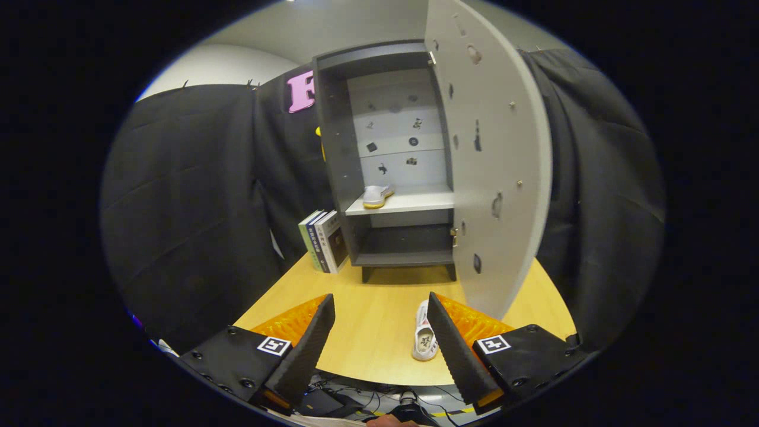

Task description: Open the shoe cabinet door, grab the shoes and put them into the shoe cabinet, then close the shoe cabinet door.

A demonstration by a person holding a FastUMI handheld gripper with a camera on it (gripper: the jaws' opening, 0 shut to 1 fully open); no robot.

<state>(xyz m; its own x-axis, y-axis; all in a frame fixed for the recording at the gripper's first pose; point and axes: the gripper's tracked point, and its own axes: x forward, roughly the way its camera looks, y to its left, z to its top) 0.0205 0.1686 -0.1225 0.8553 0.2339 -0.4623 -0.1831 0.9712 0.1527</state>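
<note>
We saw the shoe cabinet (356,148) standing upright at the far side of the wooden surface (373,332), with its door (492,148) swung wide open toward us on the right. One white shoe with a yellow sole (377,196) sat on the left part of the cabinet's middle shelf (415,201). The compartment below that shelf held nothing we could make out. A second white shoe (423,339) lay on the surface in front of the cabinet, just inside the right finger and partly hidden behind it. Our gripper (379,350) hung wide open and held nothing, with the fingers well apart over the near edge of the surface. A few books (324,240) stood leaning against the cabinet's left side. Cables (379,403) trailed on the floor below the surface's edge.
</note>
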